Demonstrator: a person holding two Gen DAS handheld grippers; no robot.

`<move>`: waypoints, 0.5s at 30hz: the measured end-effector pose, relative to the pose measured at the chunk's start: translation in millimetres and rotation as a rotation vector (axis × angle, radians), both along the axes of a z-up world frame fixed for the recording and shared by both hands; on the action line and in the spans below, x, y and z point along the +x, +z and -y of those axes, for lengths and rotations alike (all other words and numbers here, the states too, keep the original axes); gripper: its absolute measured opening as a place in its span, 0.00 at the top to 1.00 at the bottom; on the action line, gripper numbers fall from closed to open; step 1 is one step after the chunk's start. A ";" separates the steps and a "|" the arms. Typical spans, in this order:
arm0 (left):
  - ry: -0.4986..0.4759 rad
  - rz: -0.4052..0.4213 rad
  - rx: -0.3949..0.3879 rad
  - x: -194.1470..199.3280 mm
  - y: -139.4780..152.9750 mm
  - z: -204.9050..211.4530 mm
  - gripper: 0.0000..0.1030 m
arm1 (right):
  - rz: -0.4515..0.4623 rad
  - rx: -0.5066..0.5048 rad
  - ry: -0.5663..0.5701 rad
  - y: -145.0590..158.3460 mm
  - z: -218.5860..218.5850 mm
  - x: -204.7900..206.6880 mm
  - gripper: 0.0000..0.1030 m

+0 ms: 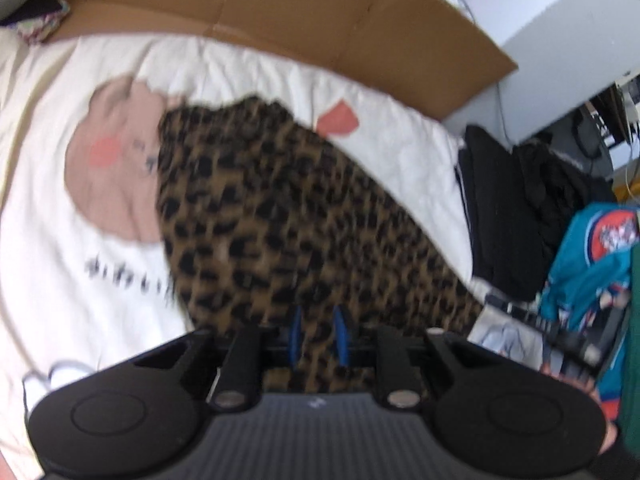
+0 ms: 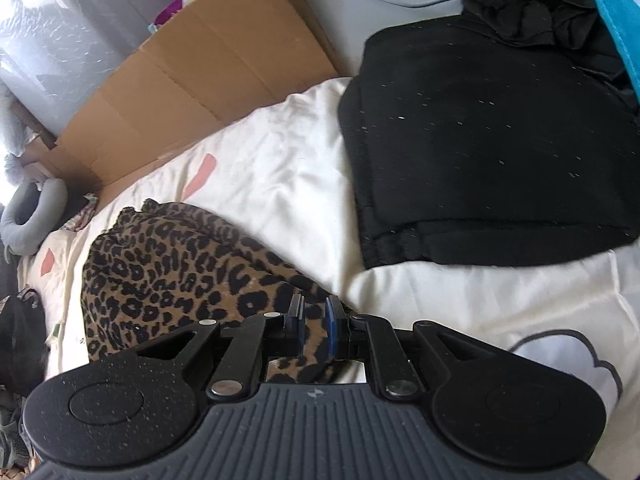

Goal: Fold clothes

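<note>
My left gripper (image 1: 318, 334) has its blue pads a narrow gap apart with the leopard-print garment (image 1: 280, 208) running between them; this view is blurred, but I judge it a pinch on the cloth. My right gripper (image 2: 314, 322) shows the same: pads slightly apart, a fold of the leopard fabric caught between them at the hem nearest me.

The garment lies on the white duvet (image 1: 60, 280), spreading from my left jaws toward 11 o'clock, and from my right jaws toward 10 o'clock, bunched and rumpled.

The risk, as I judge it: both holds are thin bites near an edge, so a pull could slip the cloth free, or drag the soft duvet along and crease the fold.

A folded black garment (image 2: 480, 140) sits at 1 o'clock in the right view, near enough to be snagged. A cardboard sheet (image 2: 192, 80) lines the far edge at 11 o'clock. More clothes are heaped at 3 o'clock in the left view.
</note>
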State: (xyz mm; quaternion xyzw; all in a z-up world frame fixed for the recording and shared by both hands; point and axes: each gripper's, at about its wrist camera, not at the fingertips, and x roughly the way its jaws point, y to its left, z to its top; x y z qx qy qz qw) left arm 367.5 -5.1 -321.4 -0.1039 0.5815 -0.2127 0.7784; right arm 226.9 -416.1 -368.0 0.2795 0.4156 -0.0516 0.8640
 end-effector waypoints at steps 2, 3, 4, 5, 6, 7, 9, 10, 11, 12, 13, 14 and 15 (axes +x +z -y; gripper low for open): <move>0.011 0.017 0.007 15.3 4.9 7.7 0.82 | 0.011 0.003 0.010 1.9 -1.6 2.1 0.89; 0.018 0.026 0.011 23.0 6.5 11.7 0.82 | 0.016 0.007 0.010 2.3 -1.7 3.0 0.89; 0.026 0.033 0.014 30.8 7.7 16.1 0.82 | 0.020 0.011 0.009 2.6 -1.7 3.8 0.89; 0.034 0.041 0.017 38.6 8.8 20.5 0.82 | 0.023 0.014 0.009 3.0 -1.7 4.7 0.89; 0.041 0.048 0.021 46.7 9.6 25.0 0.82 | 0.026 0.019 0.006 2.9 -1.3 5.5 0.89; 0.043 0.051 0.021 54.8 9.7 30.1 0.82 | 0.028 0.023 0.004 2.9 -0.8 6.2 0.89; 0.037 0.051 0.012 69.8 8.3 41.4 0.82 | 0.033 0.027 0.002 2.9 -1.0 7.3 0.89; 0.044 0.045 0.009 76.8 7.1 46.9 0.82 | 0.034 0.028 0.004 2.5 -1.5 7.6 0.89; 0.052 0.039 0.006 83.4 5.7 52.4 0.82 | 0.035 0.028 0.006 2.1 -1.9 7.9 0.89; 0.061 0.035 0.003 89.0 4.0 57.9 0.82 | 0.036 0.028 0.008 1.7 -2.4 8.2 0.89; 0.069 0.033 0.000 94.0 2.2 63.6 0.82 | 0.036 0.028 0.010 1.1 -2.8 8.5 0.89; 0.077 0.031 -0.002 99.0 0.5 69.4 0.82 | 0.038 0.027 0.011 0.6 -3.4 8.9 0.89; 0.083 0.031 -0.002 104.0 -1.5 75.1 0.82 | 0.042 0.023 0.014 0.3 -4.1 9.2 0.89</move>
